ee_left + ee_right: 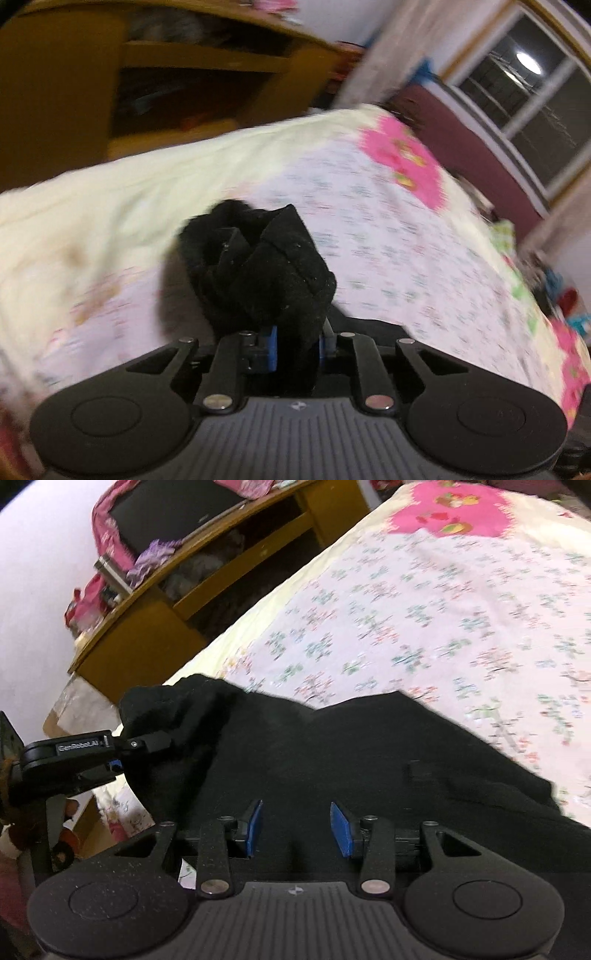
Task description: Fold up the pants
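We had the left tool (pixel 295 339) clamped on a bunched edge of the black pants (pixel 332 760), lifted at 9 o'clock. The right tool (pixel 295 827) hovered with fingers spread, gripping nothing. The fleecy pants lay on the floral bed sheet (pixel 443 609). Advice: pinch the opposite edge, keep tension even.

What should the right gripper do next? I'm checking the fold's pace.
Probably close the right gripper on the black pants beneath it: its jaws stand open over the cloth, while the left gripper already pinches a bunched edge above the floral bedsheet.
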